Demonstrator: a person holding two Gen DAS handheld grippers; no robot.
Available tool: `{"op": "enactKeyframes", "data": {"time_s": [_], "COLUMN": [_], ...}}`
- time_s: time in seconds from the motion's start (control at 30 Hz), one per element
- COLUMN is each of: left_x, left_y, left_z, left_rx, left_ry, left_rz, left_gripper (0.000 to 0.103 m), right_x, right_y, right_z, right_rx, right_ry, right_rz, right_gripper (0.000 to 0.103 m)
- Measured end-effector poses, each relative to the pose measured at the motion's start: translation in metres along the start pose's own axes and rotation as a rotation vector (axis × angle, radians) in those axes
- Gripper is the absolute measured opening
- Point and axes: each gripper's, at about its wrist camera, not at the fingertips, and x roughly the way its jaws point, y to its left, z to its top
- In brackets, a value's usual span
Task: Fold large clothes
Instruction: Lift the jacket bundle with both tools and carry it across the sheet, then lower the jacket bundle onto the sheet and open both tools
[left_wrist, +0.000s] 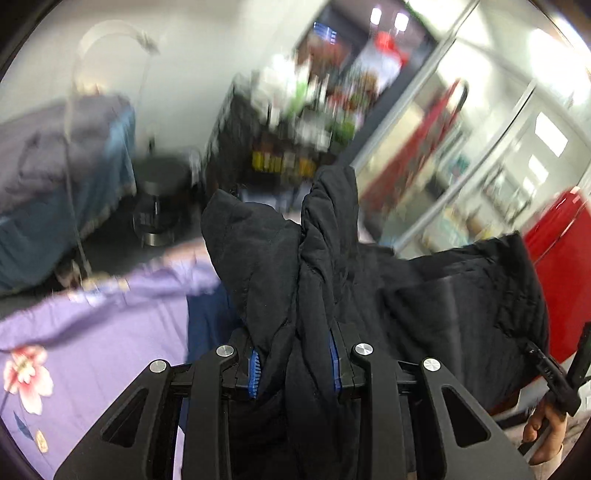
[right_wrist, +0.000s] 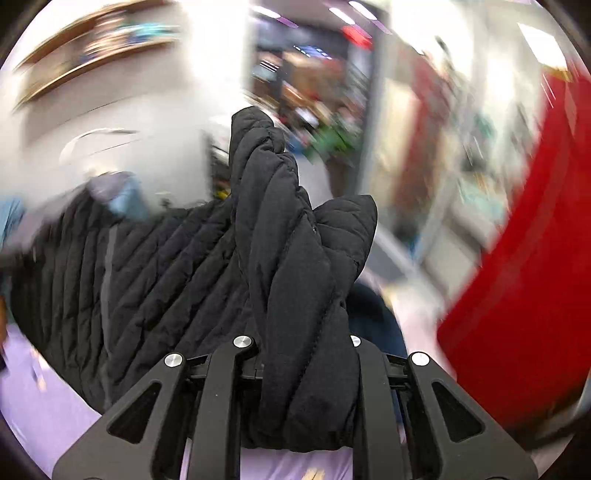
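The lilac floral cotton bedsheet (left_wrist: 92, 332) spread below the fingers, and over it hung the bulky black quilted puffer jacket (right_wrist: 155, 280), soft and ribbed with stitching, lifted between both tools. The left gripper (left_wrist: 293, 369) and right gripper (right_wrist: 303, 354) were each nearly closed, pinching a bunched jacket fold rising beyond the fingertips. This looked like the lift-and-spread step; next probably called for lowering it flat.

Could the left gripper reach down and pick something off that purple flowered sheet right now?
Probably not. The left gripper is shut on a bunched fold of the black padded jacket, which fills its jaws and hangs over the purple sheet. It would likely have to let go first.
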Motion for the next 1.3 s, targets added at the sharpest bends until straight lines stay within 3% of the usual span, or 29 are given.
{"op": "enactKeyframes", "data": {"time_s": [0.1,0.27,0.47,0.57,0.63,0.7,0.8,0.97,1.17,1.23,1.3], "left_x": [0.044,0.065,0.069,0.063,0.057,0.049,0.030,-0.004,-0.028,-0.035,-0.040], "left_y": [0.017,0.056,0.048,0.051,0.048,0.044,0.032,0.015,0.002,0.000,-0.003], "left_z": [-0.011,-0.017,-0.021,-0.024,-0.025,-0.025,-0.025,-0.031,-0.043,-0.048,-0.053], "left_rx": [0.018,-0.054,0.000,-0.026,0.004,0.042,0.104,0.168,0.181,0.168,0.159], "left_ry": [0.072,0.133,0.148,0.132,0.113,0.096,0.057,-0.009,-0.009,-0.016,-0.001], "left_rz": [0.130,0.110,0.168,0.191,0.243,0.289,0.330,0.373,0.386,0.385,0.393], "left_gripper": [0.029,0.038,0.054,0.067,0.075,0.080,0.090,0.097,0.097,0.097,0.097], "right_x": [0.041,0.067,0.087,0.088,0.089,0.089,0.087,0.082,0.061,0.052,0.041], "right_y": [-0.048,-0.095,-0.111,-0.098,-0.103,-0.111,-0.116,-0.113,-0.103,-0.099,-0.094], "right_z": [-0.043,-0.087,-0.090,-0.092,-0.096,-0.098,-0.101,-0.093,-0.077,-0.074,-0.069], "right_rx": [0.185,0.406,0.443,0.469,0.497,0.545,0.601,0.614,0.582,0.569,0.543], "right_ry": [0.130,0.180,0.205,0.201,0.196,0.193,0.184,0.174,0.133,0.119,0.108], "right_rz": [-0.005,0.054,0.042,0.018,0.005,0.005,0.025,0.011,-0.044,-0.069,-0.100], "right_gripper": [0.018,0.027,0.040,0.052,0.067,0.075,0.077,0.077,0.078,0.085,0.085]}}
